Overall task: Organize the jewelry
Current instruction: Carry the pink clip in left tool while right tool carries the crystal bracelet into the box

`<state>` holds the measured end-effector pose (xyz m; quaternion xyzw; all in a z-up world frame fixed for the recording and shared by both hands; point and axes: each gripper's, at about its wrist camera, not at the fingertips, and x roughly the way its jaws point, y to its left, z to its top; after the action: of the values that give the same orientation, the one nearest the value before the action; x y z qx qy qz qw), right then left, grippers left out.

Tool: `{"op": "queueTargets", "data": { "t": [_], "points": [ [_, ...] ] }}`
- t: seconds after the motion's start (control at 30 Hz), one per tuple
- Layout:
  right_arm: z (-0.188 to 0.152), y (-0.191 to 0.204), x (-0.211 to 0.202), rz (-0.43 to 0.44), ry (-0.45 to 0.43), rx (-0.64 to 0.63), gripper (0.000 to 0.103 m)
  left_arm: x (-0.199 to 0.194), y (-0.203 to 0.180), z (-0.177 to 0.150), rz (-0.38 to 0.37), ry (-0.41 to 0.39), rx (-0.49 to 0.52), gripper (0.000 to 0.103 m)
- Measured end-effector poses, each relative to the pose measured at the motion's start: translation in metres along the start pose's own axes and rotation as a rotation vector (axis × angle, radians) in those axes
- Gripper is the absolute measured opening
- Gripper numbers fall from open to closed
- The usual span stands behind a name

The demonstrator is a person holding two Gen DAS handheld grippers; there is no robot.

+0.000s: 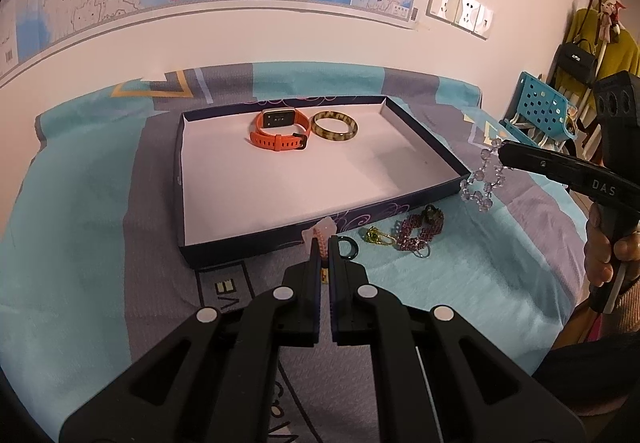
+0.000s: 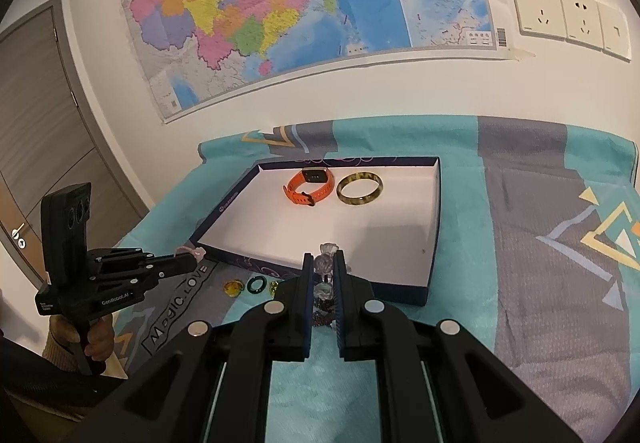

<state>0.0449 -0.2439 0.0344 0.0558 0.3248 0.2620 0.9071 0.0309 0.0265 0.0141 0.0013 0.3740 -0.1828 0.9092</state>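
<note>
A shallow dark-blue box (image 1: 420,131) (image 2: 436,203) with a white floor lies on the cloth. In it lie an orange watch (image 1: 280,133) (image 2: 310,185) and a mottled amber bangle (image 1: 335,126) (image 2: 360,189). My left gripper (image 1: 325,243) (image 2: 192,257) is shut on a pink corded bracelet (image 1: 320,237) (image 2: 191,252) just in front of the box's near wall. My right gripper (image 2: 323,259) (image 1: 500,149) is shut on a clear crystal bead bracelet (image 1: 482,181) (image 2: 324,263), held above the box's near right corner.
On the cloth in front of the box lie a dark green ring (image 1: 348,246) (image 2: 256,285), yellow-green pieces (image 1: 374,235) (image 2: 234,288) and a maroon beaded bracelet (image 1: 420,229). A blue perforated basket (image 1: 540,107) stands at the right. The wall with a map is behind.
</note>
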Motion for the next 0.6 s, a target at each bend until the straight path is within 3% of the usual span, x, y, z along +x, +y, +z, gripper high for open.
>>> {"op": "queueTargets", "data": {
  "t": [0.6],
  "points": [
    [0.022, 0.002, 0.015, 0.010, -0.012, -0.021, 0.008, 0.003, 0.002, 0.020, 0.014, -0.031, 0.007, 0.004]
  ]
}}
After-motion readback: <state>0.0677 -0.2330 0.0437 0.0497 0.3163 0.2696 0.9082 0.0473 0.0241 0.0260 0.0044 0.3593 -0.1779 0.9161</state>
